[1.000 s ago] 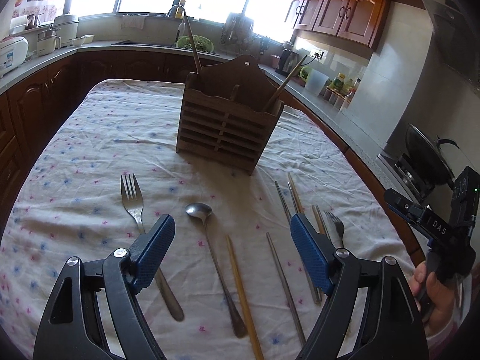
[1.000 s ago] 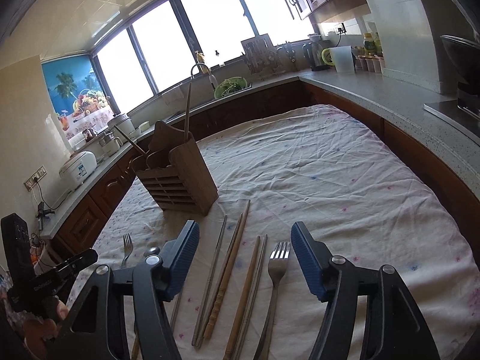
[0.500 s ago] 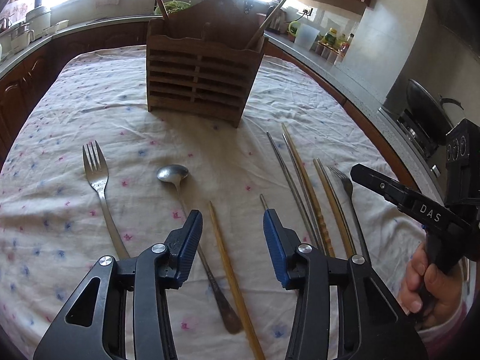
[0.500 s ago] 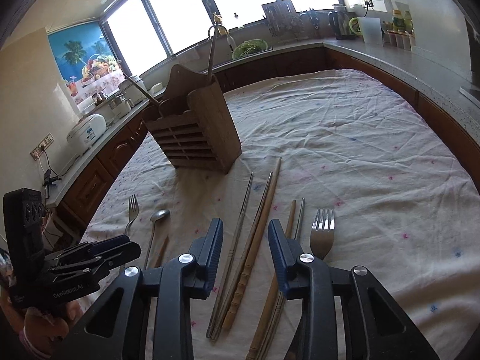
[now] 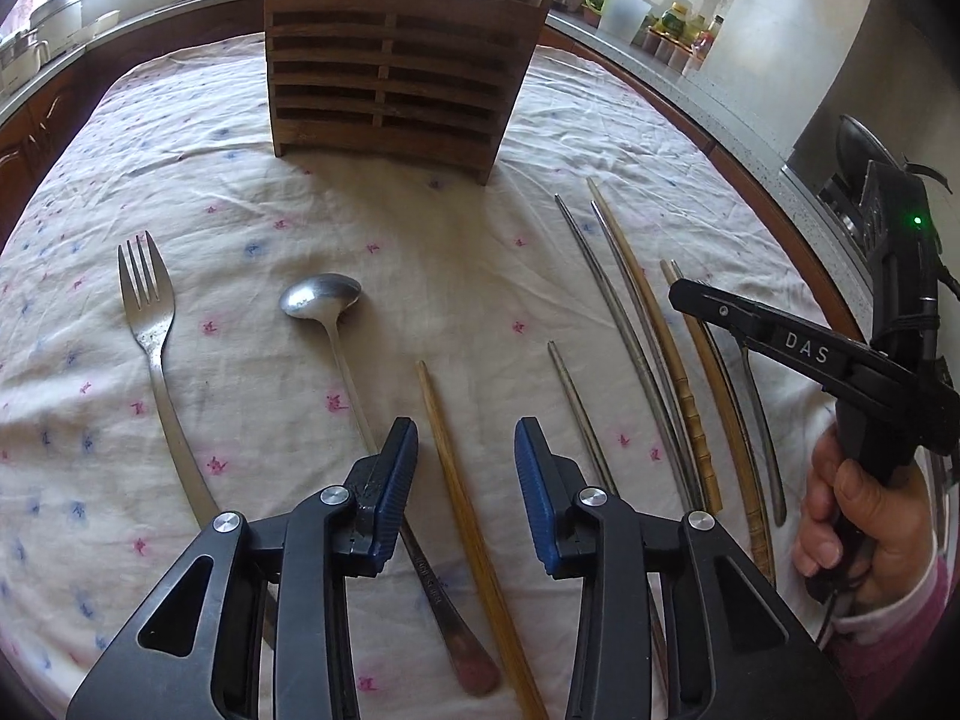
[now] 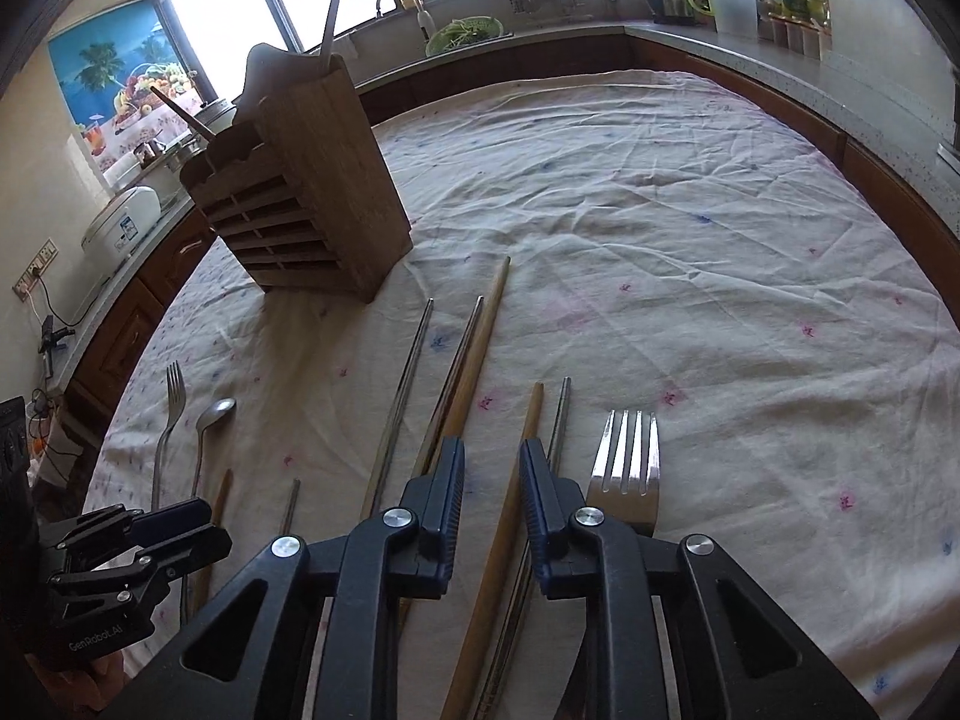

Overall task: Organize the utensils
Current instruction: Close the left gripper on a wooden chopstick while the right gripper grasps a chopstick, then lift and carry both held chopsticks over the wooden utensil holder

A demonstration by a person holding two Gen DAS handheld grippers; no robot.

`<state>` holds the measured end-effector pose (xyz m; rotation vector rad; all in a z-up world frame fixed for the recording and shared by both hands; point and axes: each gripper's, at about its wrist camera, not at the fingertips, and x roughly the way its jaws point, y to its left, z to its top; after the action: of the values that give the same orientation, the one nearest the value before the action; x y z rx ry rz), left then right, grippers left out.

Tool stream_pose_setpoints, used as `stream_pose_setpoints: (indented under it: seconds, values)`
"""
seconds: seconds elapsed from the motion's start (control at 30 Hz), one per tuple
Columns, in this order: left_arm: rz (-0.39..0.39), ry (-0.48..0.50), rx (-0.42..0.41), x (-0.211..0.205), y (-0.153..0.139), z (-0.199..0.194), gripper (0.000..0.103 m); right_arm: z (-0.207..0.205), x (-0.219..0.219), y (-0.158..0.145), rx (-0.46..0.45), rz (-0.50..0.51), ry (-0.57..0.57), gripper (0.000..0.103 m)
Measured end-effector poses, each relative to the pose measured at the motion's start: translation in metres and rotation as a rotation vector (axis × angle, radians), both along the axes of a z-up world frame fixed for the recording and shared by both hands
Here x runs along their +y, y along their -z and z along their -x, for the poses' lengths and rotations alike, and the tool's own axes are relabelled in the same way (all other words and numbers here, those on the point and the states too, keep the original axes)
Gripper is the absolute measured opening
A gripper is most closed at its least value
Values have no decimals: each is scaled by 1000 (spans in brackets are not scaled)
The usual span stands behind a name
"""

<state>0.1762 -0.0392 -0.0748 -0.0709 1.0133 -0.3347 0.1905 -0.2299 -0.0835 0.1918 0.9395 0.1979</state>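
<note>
Left gripper [image 5: 465, 468] and right gripper [image 6: 492, 483], jaws closing unclamped astride one wooden chopstick [image 5: 456, 480] each at lower centre; pickup step, next pinch and lift toward the wooden utensil holder [image 5: 393, 54].

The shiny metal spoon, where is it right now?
In the left wrist view the shiny metal spoon lies flat on the flowery white tablecloth, left of centre, between the silver fork and a brown wooden chopstick.

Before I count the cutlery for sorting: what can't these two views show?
- Holder contents: left view, top edge crops them.
- Chopstick lower end: left view, bottom edge.
- Fork handle: right view, behind right gripper fingers.
- Spoon handle: right view, behind left gripper.
</note>
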Motion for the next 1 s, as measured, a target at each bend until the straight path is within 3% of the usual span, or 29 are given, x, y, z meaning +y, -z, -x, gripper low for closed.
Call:
stream_pose_setpoints:
  seconds: [0.27,0.43,0.5,0.73,1.0]
  values:
    - [-62,22,4,-10,1,-11,29,-18,1,5,10,21,-12,16]
    - [-94,15,-18,-10,3,-12,12,-22,7,6,0,68,-24,14]
    - [-104,19,-26,-11,3,-12,7,-22,10,5,-3,103,-25,9]
    - [-26,11,-9,-5,0,-9,5,-19,-4,0,7,-11,-4,6]
    - [54,10,-60,2,-28,4,4,3,-5,-39,-70,-64,-20,5]
